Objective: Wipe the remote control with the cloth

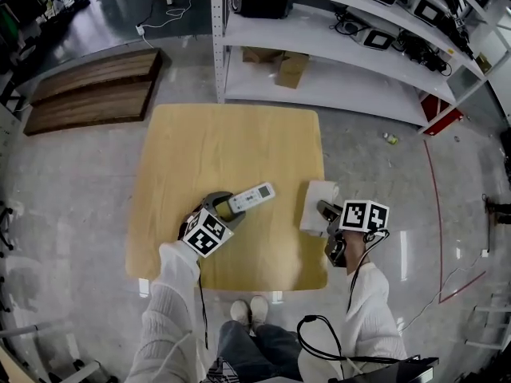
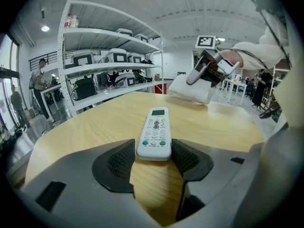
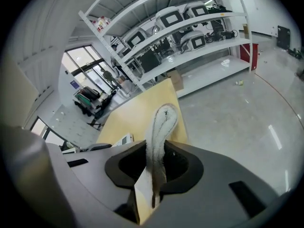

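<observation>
The remote control (image 1: 251, 197) lies flat on the wooden table (image 1: 215, 142), buttons up, in the half toward the near edge and slightly right of the middle. The left gripper (image 1: 226, 206) has its jaws spread wide around the remote's lower end, both pads touching its sides. The white cloth (image 1: 317, 206) sits by the table's right edge, not far from the near right corner, well apart from the remote. The right gripper (image 1: 326, 211) pinches a bunched fold of the cloth, jaws nearly together.
</observation>
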A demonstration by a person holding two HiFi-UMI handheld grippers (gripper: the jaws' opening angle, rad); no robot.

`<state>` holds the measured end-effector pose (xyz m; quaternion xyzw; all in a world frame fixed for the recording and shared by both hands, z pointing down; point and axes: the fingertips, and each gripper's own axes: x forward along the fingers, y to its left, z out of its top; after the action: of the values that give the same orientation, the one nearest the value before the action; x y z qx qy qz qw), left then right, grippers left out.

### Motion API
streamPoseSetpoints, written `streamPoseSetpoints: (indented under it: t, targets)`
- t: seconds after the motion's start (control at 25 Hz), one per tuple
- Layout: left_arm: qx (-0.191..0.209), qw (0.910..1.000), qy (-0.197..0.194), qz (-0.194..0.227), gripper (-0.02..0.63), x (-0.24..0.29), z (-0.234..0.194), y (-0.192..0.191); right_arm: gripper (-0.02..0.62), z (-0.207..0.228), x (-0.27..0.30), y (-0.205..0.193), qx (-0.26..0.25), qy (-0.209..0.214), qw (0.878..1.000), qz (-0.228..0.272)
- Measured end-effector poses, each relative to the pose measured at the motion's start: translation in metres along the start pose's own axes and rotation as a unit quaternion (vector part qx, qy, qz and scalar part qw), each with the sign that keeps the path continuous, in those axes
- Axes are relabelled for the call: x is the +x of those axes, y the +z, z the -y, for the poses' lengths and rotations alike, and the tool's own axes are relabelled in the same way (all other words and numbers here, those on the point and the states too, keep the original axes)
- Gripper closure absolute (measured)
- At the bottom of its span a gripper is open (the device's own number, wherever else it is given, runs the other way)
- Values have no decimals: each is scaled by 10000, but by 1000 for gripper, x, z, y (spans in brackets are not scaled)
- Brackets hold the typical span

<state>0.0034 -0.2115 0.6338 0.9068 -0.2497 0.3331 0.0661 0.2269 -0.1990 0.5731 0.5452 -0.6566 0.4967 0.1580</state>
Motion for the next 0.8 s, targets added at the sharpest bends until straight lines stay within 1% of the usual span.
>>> streamPoseSetpoints:
  t: [0.12, 0.24, 0.32, 0.4, 0.52, 0.6, 0.68, 0.72, 0.8]
  targets:
    - [-139, 9998, 36, 105, 380, -4, -1, 3, 506, 3, -10, -5, 90, 38, 9999, 65]
    - [-513, 9981, 71, 325, 359, -12, -2, 5, 506, 7, -17, -8, 166, 48, 9998, 137]
    - [-653, 9964, 223, 497, 354, -26, -5, 6, 506, 10, -24, -12, 235, 54, 9995, 202]
    - [-777, 9935, 480, 678, 354, -48, -11, 9, 506, 14, -33, -16, 310, 25, 9991, 293]
    - [-1195, 9845, 790, 1011, 354, -85, -16, 12, 506, 17, -47, -21, 313, -122, 9983, 478]
    - [-1585, 9761, 749, 1284, 354, -106, -10, 17, 506, 12, -56, -25, 120, -245, 9976, 636]
    - [-1904, 9678, 588, 1537, 356, -123, 2, 25, 506, 0, -63, -30, -194, -299, 9959, 832]
    - [-1995, 9641, 554, 1665, 356, -131, 8, 31, 506, -8, -65, -33, -349, -296, 9945, 945]
    - [-2061, 9565, 650, 1958, 356, -150, 19, 44, 506, -27, -70, -41, -606, -243, 9905, 1208]
